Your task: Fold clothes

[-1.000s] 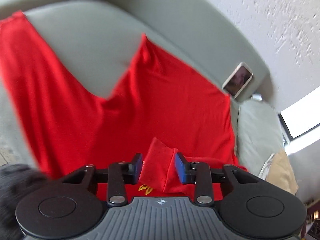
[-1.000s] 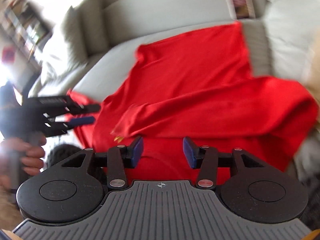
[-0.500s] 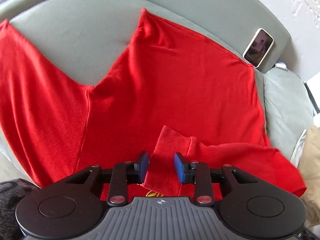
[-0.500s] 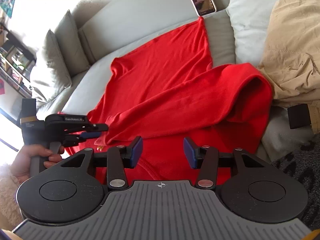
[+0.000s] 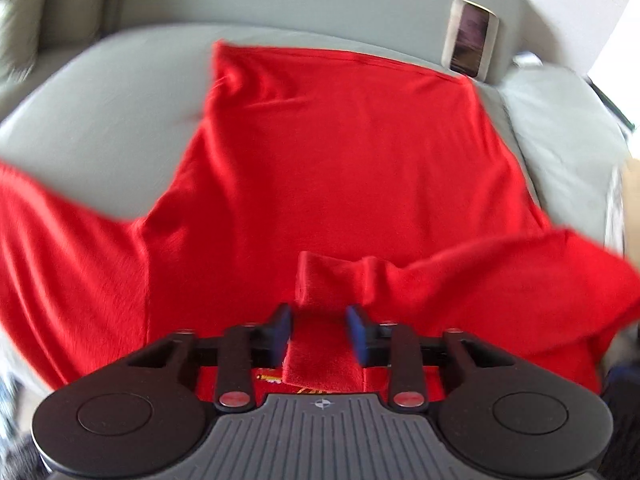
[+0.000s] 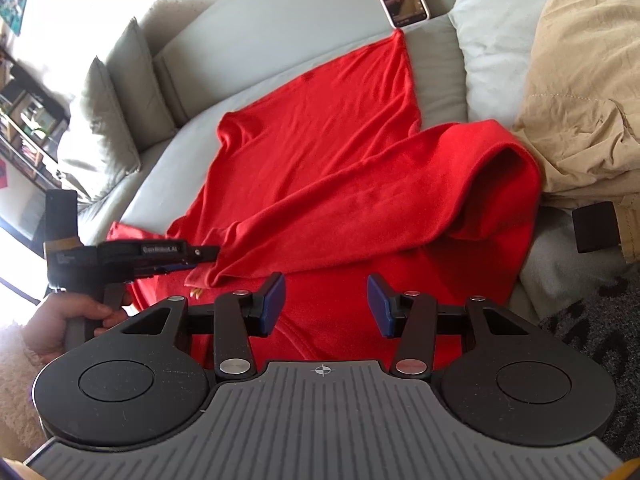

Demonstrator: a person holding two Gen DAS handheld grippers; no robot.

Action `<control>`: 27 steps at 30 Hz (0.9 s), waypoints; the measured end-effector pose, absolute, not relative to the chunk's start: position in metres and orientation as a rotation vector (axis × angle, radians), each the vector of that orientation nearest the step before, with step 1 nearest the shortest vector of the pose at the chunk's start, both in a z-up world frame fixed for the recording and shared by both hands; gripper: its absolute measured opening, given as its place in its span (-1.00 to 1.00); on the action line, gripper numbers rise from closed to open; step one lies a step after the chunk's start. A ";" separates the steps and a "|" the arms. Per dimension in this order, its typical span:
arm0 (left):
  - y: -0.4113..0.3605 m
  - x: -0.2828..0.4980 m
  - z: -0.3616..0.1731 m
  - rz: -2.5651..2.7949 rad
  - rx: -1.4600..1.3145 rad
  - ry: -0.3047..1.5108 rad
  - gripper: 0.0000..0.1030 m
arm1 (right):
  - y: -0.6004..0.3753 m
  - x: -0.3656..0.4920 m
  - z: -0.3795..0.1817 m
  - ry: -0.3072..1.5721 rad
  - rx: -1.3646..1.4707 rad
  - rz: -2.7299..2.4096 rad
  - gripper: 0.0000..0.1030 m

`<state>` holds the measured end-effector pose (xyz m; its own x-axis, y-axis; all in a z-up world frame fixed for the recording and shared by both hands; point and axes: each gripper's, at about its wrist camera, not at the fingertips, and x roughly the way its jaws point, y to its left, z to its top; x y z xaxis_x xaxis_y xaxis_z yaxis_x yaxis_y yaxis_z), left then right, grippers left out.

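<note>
In the left wrist view, the left hand-held gripper (image 5: 319,334) has the cuff of the red shirt's sleeve (image 5: 320,320) between its blue pads, and its jaws are closing on that cloth. The red shirt (image 5: 328,152) lies spread over the grey sofa (image 5: 100,112), its body running toward 12 o'clock, one sleeve trailing out to 9 o'clock and the other coming in from 3 o'clock. A phone (image 5: 472,38) leans on the backrest at 1 o'clock. This view is blurred. The right wrist view is sharper and shows what the first cannot: the right hand-held gripper (image 6: 326,306) stands about half open over the shirt (image 6: 320,148) with nothing between its pads, the person's hand (image 6: 60,320) grips the left hand-held gripper (image 6: 200,258) at 9 o'clock by the sleeve end, and a tan garment (image 6: 580,92) is piled at 2 o'clock.
</note>
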<state>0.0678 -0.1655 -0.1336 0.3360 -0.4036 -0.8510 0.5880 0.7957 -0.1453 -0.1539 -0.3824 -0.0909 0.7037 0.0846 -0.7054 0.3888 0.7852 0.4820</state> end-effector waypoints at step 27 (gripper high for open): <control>-0.026 0.095 -0.074 -0.431 -0.288 1.006 -0.90 | -0.452 -0.191 -0.122 0.593 1.183 -0.435 0.11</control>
